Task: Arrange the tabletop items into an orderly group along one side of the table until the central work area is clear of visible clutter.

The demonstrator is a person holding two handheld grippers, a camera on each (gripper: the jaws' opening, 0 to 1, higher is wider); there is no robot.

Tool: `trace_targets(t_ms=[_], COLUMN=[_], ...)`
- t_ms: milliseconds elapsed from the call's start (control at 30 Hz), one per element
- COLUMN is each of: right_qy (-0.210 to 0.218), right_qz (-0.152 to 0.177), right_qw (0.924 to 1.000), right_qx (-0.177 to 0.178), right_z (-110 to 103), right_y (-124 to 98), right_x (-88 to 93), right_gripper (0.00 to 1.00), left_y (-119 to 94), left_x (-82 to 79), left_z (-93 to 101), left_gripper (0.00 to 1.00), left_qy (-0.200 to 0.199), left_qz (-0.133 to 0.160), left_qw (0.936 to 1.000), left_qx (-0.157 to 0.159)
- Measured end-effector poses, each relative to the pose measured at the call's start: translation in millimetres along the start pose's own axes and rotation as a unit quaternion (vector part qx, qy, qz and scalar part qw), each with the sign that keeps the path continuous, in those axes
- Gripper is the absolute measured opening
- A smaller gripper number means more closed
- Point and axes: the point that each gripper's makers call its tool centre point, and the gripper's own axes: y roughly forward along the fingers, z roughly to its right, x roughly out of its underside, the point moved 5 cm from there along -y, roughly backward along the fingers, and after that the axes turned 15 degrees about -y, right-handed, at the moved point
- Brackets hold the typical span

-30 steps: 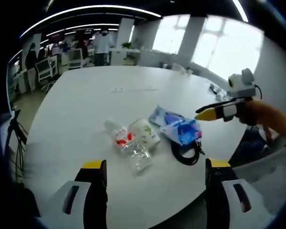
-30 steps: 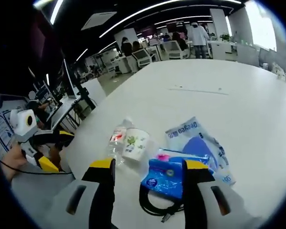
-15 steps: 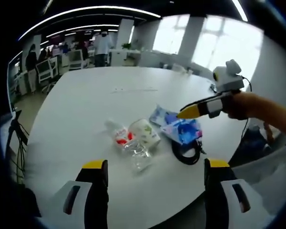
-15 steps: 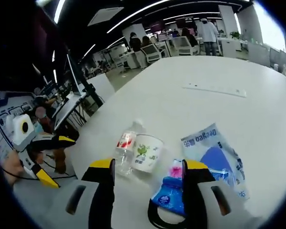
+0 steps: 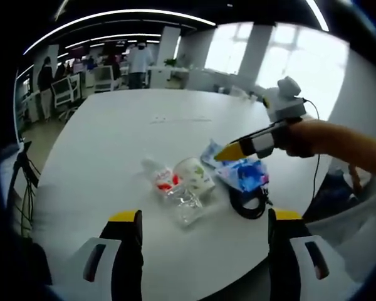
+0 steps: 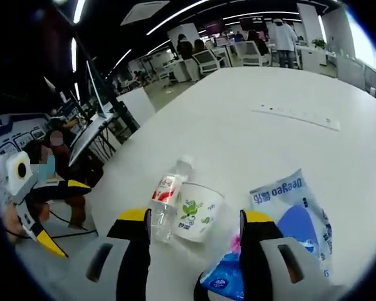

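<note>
Tabletop items sit bunched near the close edge of the white table [image 5: 113, 144], all read off the paper cup [image 5: 197, 177] lying on its side in the middle. In your left gripper view, L to R: clear bottle [image 5: 165, 182] w/ red label touching the cup's left side, crumpled clear plastic [image 5: 185, 204] just in front of the cup, blue-white bag [image 5: 212, 152] behind and to the right of the cup, blue tissue pack [image 5: 245, 175] right of the cup, black cable [image 5: 247, 204] coiled under the pack's near end. Your left gripper [image 5: 200, 219] hangs over the near table edge, short of the cup, jaws spread wide, nothing between them. Your right gripper [image 5: 222, 153] comes in from the right, yellow tips over the bag just beyond the cup; can't tell their gap there. In your right gripper view its jaws are parted, empty, above the cup [image 6: 199, 212], bottle [image 6: 166, 197] left of it, bag [image 6: 294, 210] right.
</note>
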Motion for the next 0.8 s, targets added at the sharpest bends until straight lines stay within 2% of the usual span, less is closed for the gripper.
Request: trace_targets(t_ms=[167, 333, 367, 400, 500, 600, 700, 800], right_qy=[0.009, 0.007, 0.006, 0.009, 0.016, 0.009, 0.015, 0.019], right_qz=[-0.01, -0.035, -0.036, -0.038, -0.039, -0.052, -0.057, -0.061], right_qw=[0.9999, 0.9993, 0.9993, 0.9992, 0.999, 0.9985, 0.9982, 0.9979], right_qx=[-0.001, -0.008, -0.009, -0.011, -0.016, -0.016, -0.014, -0.015], right_z=[5.9, 8.6, 8.9, 9.8, 9.6, 9.7, 12.0, 12.2], right_y=[12.2, 28.3, 30.7, 34.3, 42.2, 49.3, 54.3, 59.2], right_x=[0.6, 5.2, 5.1, 4.8, 4.2, 6.4, 7.2, 8.3], right_gripper=[0.54, 0.54, 0.54, 0.54, 0.55, 0.55, 0.55, 0.55], left_y=[0.5, 2.7, 3.1, 3.1, 6.7, 10.9, 11.9, 11.1], left_x=[1.3, 4.7, 5.2, 7.6, 13.8, 16.2, 17.0, 16.3], left_z=[-2.1, -2.8, -3.1, -3.8, -1.0, 4.8, 6.3, 1.9], left_gripper=[0.78, 0.78, 0.78, 0.78, 0.78, 0.79, 0.79, 0.79], left_qy=[0.001, -0.002, 0.002, 0.031, 0.06, 0.056, 0.069, 0.066], left_qz=[-0.004, -0.009, -0.01, -0.021, -0.043, -0.046, -0.052, -0.055], left_qw=[1.0, 0.9999, 0.9999, 0.9991, 0.997, 0.9974, 0.9962, 0.9962], left_qx=[-0.006, -0.005, -0.008, -0.02, -0.025, -0.007, -0.008, -0.01])
